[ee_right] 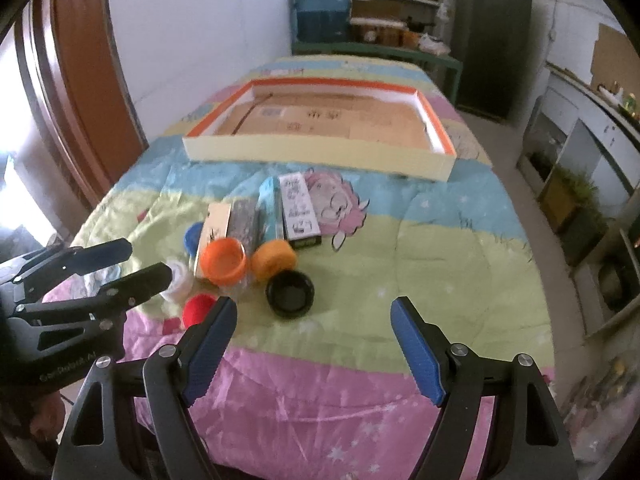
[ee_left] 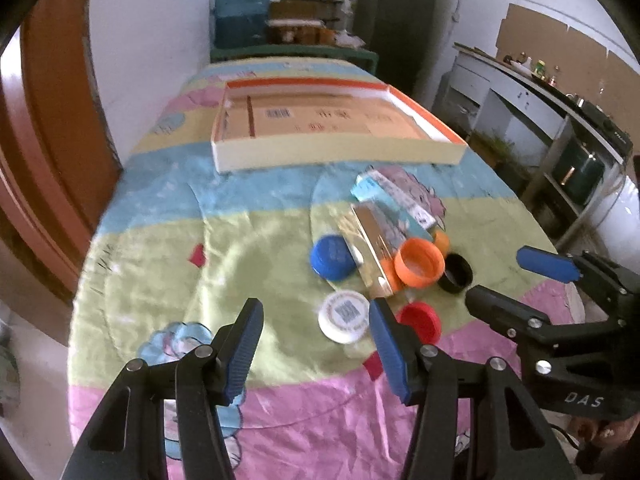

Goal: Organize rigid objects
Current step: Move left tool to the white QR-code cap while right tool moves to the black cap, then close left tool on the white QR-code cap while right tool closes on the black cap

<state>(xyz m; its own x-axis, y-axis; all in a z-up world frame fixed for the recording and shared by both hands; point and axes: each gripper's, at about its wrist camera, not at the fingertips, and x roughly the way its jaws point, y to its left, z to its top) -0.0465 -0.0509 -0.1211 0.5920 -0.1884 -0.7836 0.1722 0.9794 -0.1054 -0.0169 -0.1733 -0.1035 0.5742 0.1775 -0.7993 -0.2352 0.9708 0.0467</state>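
A cluster of rigid things lies on the quilt: a blue cap point(ee_left: 333, 257), an orange cap point(ee_left: 419, 262), a black cap point(ee_left: 455, 273), a white cap point(ee_left: 346, 316), a red cap point(ee_left: 419, 322), and small boxes point(ee_left: 394, 204). The orange cap point(ee_right: 223, 260), black cap point(ee_right: 290, 293), a second orange cap point(ee_right: 274, 259), the red cap point(ee_right: 198, 307) and the boxes point(ee_right: 298, 210) also show in the right wrist view. My left gripper point(ee_left: 316, 344) is open and empty, just short of the white cap. My right gripper point(ee_right: 314, 344) is open and empty, just short of the black cap.
A shallow orange-rimmed cardboard tray point(ee_left: 336, 156) lies further back on the table, also in the right wrist view point(ee_right: 316, 156). A wooden door point(ee_left: 52, 120) stands left. Shelves and a water jug point(ee_left: 240, 12) are behind. Counters point(ee_left: 540, 104) run along the right.
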